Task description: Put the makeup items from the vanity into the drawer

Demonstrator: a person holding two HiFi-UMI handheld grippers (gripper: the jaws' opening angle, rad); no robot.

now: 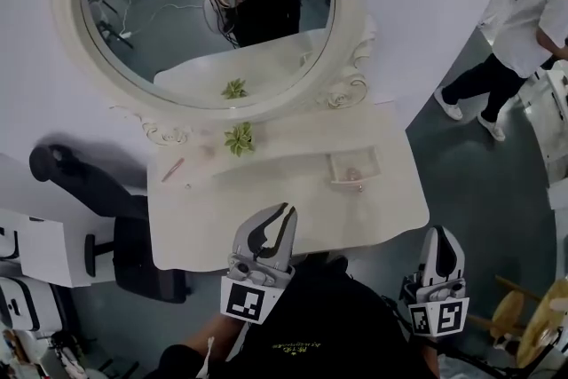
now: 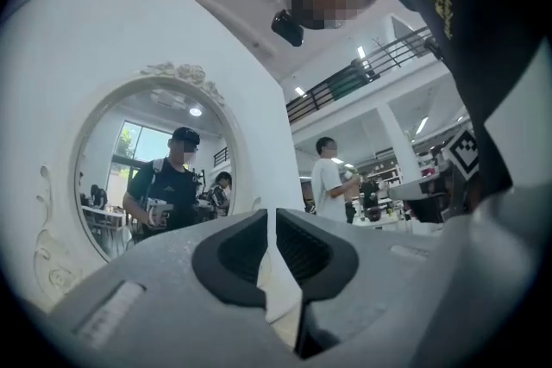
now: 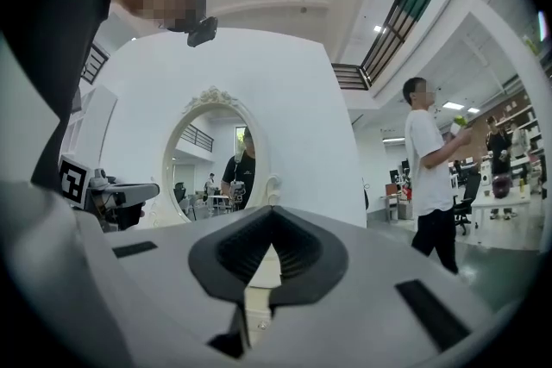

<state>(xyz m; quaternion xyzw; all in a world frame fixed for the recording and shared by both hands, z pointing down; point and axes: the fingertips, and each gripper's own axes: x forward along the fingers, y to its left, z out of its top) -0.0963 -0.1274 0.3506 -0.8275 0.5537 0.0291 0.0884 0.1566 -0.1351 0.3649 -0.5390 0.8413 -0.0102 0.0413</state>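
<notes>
The white vanity top (image 1: 266, 209) carries a thin pink makeup stick (image 1: 172, 169) at its far left. At its right stands a small open drawer (image 1: 355, 185) with a pinkish item (image 1: 353, 174) inside. My left gripper (image 1: 286, 209) hovers over the vanity's front edge, well short of both; its jaws stand almost together with nothing between them (image 2: 272, 215). My right gripper (image 1: 441, 232) is held off the front right corner, its jaws shut and empty (image 3: 272, 211). Both point toward the oval mirror (image 1: 204, 4).
A small green plant (image 1: 239, 138) stands on the raised shelf below the mirror. A black office chair (image 1: 89, 191) is at the vanity's left end. A person in a white shirt (image 1: 524, 22) walks on the floor to the right. Wooden reels (image 1: 532, 315) lie at lower right.
</notes>
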